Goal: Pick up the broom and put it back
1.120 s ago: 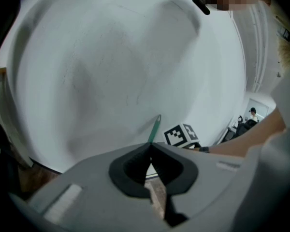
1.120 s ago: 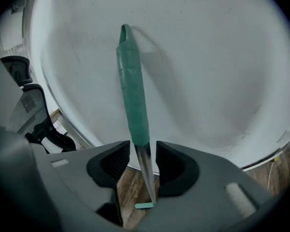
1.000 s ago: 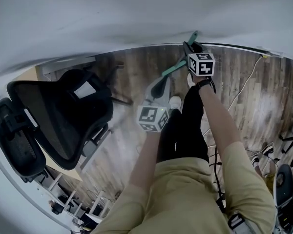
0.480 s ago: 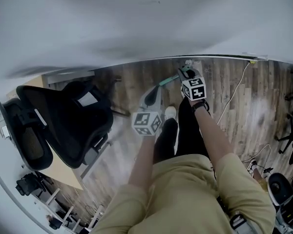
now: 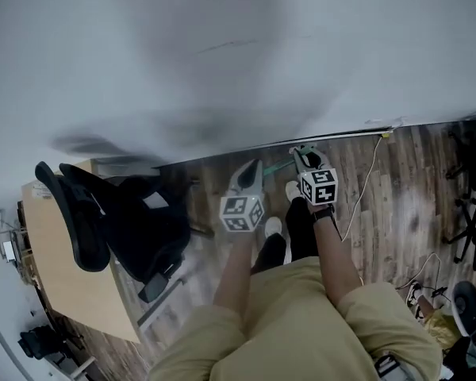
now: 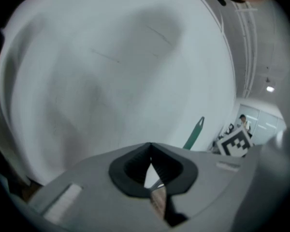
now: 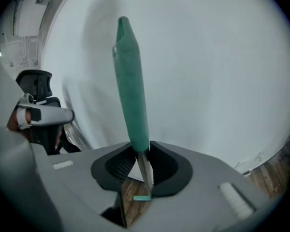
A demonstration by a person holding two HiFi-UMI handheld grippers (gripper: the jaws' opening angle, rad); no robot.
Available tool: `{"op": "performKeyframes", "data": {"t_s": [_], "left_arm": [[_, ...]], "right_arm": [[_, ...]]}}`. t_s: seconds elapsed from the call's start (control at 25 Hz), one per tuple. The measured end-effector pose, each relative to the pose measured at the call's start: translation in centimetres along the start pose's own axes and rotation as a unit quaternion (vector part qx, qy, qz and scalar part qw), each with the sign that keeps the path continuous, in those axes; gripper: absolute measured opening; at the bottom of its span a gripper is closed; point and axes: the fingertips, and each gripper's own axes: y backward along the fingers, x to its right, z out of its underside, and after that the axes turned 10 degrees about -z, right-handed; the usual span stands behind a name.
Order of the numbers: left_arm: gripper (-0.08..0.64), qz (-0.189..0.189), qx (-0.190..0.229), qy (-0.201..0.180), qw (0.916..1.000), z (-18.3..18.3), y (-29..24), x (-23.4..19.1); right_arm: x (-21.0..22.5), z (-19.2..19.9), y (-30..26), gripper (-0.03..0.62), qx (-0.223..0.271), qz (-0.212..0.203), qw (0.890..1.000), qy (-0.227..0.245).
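Note:
The broom's green handle grip stands up out of my right gripper, whose jaws are shut on the thin metal shaft just below it. In the head view the broom shows as a short green bar between the two grippers, close to the white wall. My left gripper sits left of the right gripper and lower on the same shaft. The left gripper has its jaws nearly together with the thin shaft between them. The green tip shows beyond it. The broom head is hidden.
A black office chair stands left of me beside a wooden desk. The white wall is directly ahead. A white cable trails over the wood floor on the right. My shoes are below the grippers.
Both grippers have risen with the broom and now sit nearer the wall. The floor looks farther away and much more wall fills the head view.

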Motion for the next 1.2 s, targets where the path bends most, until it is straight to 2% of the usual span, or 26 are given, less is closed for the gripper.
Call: {"op": "performKeyframes", "data": {"t_s": [0.08, 0.16, 0.4, 0.64, 1.0, 1.2], "left_arm": [[0.002, 0.012, 0.004, -0.04, 0.9991, -2.3, 0.0, 1.9], [0.002, 0.03, 0.018, -0.062, 0.9975, -4.9, 0.1, 3.8], [0.002, 0.055, 0.058, -0.085, 0.9931, -11.2, 3.7, 7.8], [0.002, 0.073, 0.129, -0.119, 0.9818, -17.7, 7.9, 10.7], [0.0, 0.057, 0.176, -0.133, 0.9738, -23.1, 13.2, 12.0], [0.0, 0.072, 0.197, -0.14, 0.9677, -23.9, 15.2, 13.0]], "right_arm": [[-0.6, -3.8, 2.8, 0.091, 0.037, 0.004, 0.999, 0.016], [-0.9, -7.6, 5.7, 0.091, 0.076, 0.012, 0.997, 0.03], [-3.7, -14.5, 13.7, 0.092, 0.155, 0.03, 0.986, 0.046], [-7.5, -21.5, 19.6, 0.091, 0.22, 0.054, 0.968, 0.103], [-11.6, -26.1, 25.5, 0.091, 0.284, 0.081, 0.945, 0.142], [-12.4, -25.7, 27.3, 0.09, 0.298, 0.085, 0.941, 0.135]]}}
